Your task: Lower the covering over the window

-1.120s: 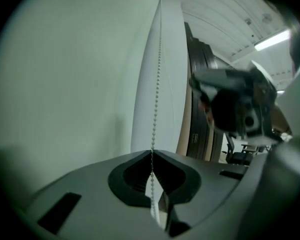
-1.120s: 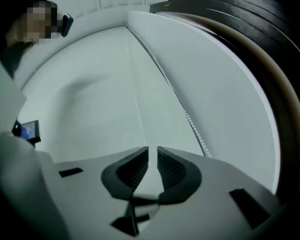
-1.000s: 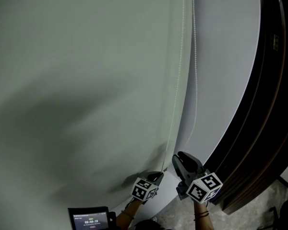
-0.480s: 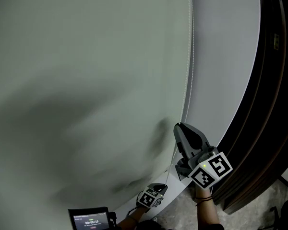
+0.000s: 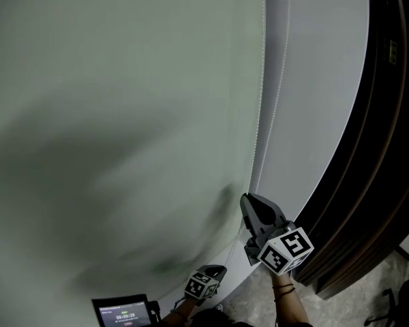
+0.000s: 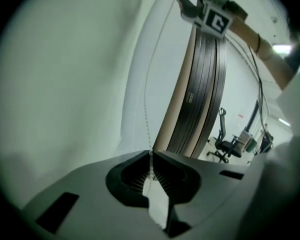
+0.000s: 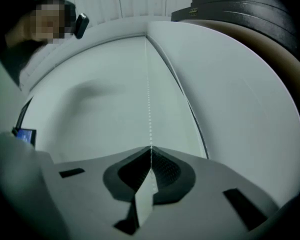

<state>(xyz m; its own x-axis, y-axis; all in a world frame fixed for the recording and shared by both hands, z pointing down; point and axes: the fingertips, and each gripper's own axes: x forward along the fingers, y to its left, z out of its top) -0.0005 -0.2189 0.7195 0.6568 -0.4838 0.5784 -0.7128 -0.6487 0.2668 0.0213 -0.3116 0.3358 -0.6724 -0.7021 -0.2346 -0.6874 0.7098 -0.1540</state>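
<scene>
Item: blind [image 5: 123, 114], filling frame left and centre; chain [image 5: 260, 135] down its right edge. My right gripper [image 5: 246, 199]: jaws just closed, clenching the chain higher up. My left gripper [image 5: 220, 270]: sunk to bottom centre, jaws clamping the chain too. The next pull probably falls to the right.

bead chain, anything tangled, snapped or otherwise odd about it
Nothing stands out. The bead chain hangs untangled beside the blind, unbroken where visible. The left tool is shut on it lower down, and the right tool has just closed its jaws on it higher up.
</scene>
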